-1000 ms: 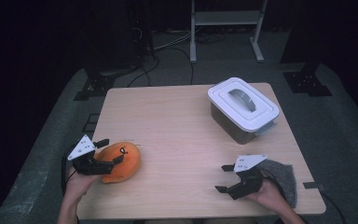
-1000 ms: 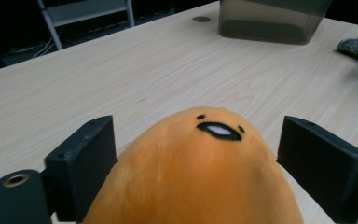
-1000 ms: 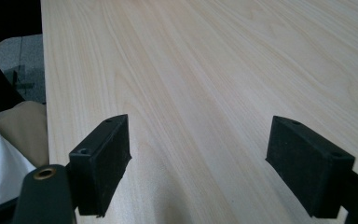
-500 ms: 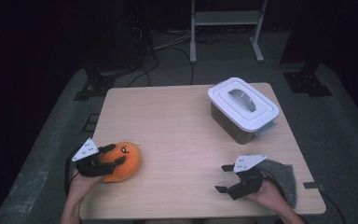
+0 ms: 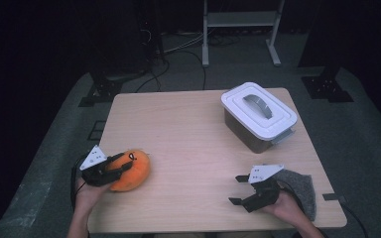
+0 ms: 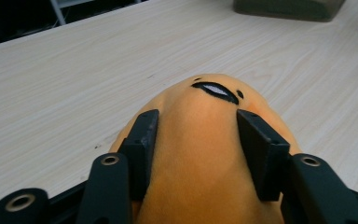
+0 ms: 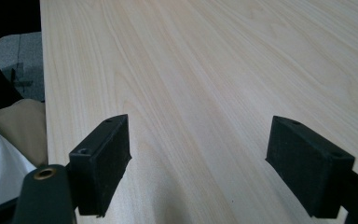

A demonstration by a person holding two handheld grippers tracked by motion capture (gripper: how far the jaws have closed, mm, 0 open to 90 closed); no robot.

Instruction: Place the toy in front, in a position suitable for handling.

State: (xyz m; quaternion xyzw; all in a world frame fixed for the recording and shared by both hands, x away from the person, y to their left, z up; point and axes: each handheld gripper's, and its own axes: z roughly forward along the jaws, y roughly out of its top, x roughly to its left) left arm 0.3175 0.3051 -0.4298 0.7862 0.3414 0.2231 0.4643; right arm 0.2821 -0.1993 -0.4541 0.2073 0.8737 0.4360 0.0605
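Note:
An orange plush toy (image 5: 135,172) with a small face lies near the table's front left corner. My left gripper (image 5: 124,163) is shut on it. In the left gripper view the two black jaws press into the sides of the orange plush toy (image 6: 205,135), and its face points away from the left gripper (image 6: 198,116). My right gripper (image 5: 234,189) rests at the front right, open, its jaws pointing left. In the right gripper view the right gripper (image 7: 200,140) has only bare wood between its wide-apart pads (image 7: 103,158).
A white lidded box (image 5: 259,115) with a grey handle stands at the back right of the wooden table (image 5: 178,129). A grey cloth (image 5: 303,187) lies under the right hand near the front right edge. A metal rack stands on the floor beyond the table.
My left gripper has moved right from beside the plush toy onto it, and its jaws have come in on the toy's sides. The right gripper has stayed put.

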